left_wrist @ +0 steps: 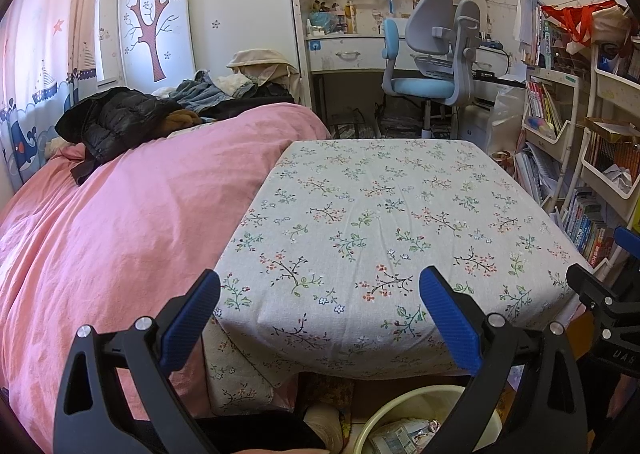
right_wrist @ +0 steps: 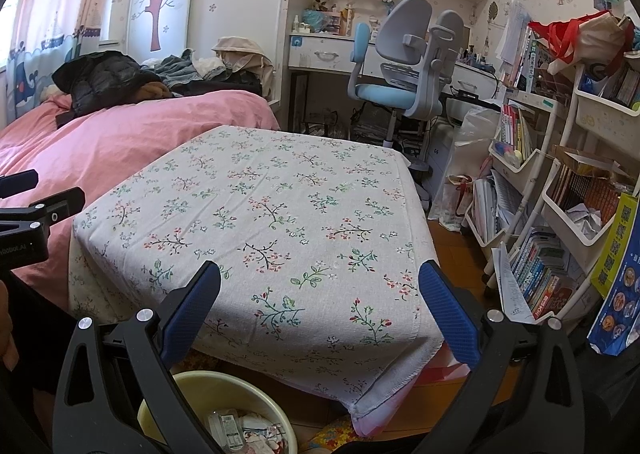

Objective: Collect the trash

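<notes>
I hold my left gripper (left_wrist: 320, 294) and right gripper (right_wrist: 320, 290) released, both empty, over the near edge of the table (left_wrist: 360, 213). Below this edge stands the bin (right_wrist: 256, 386) with trash (right_wrist: 240, 430).

You can read only fragments: "UAS" on the right tool's black body (left_wrist: 618, 354), and letters ending "AI" on the left tool's body (right_wrist: 18, 246).

Right hand-held gripper (right_wrist: 319, 294): jaws wide apart, empty, over floral-cloth tabletop (right_wrist: 280, 213); yellow bin (right_wrist: 276, 406) of trash (right_wrist: 244, 430) below.
</notes>
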A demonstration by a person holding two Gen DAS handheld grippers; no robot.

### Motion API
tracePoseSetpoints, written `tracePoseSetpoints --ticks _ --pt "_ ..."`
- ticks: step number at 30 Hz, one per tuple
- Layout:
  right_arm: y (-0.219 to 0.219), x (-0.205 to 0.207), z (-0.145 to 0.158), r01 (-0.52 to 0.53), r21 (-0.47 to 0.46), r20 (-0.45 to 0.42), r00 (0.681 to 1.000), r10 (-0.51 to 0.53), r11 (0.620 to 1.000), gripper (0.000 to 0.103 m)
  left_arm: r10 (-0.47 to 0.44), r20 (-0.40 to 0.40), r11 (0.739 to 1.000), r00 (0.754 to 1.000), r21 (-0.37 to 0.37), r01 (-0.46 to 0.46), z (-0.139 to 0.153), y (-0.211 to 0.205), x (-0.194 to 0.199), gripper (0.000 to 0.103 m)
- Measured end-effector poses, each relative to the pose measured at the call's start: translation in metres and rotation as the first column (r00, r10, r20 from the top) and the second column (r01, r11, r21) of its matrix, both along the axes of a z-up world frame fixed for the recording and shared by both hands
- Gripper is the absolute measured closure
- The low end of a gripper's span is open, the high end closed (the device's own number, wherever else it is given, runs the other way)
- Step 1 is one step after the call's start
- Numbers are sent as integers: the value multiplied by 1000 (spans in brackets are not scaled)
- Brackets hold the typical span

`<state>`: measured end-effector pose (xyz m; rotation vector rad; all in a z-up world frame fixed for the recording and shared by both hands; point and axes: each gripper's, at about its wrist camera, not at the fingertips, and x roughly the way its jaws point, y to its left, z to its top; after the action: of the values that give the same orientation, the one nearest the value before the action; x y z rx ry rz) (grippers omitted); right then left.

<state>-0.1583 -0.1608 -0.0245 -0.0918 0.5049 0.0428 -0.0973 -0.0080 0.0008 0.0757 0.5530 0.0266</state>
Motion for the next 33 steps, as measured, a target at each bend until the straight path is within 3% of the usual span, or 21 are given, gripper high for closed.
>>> tracePoseSetpoints --ticks 33 --pt "1 2 -1 -3 -10 -1 1000 3 1000 7 2 3 1000 1000 -2 -2 1 -1 -1 8"
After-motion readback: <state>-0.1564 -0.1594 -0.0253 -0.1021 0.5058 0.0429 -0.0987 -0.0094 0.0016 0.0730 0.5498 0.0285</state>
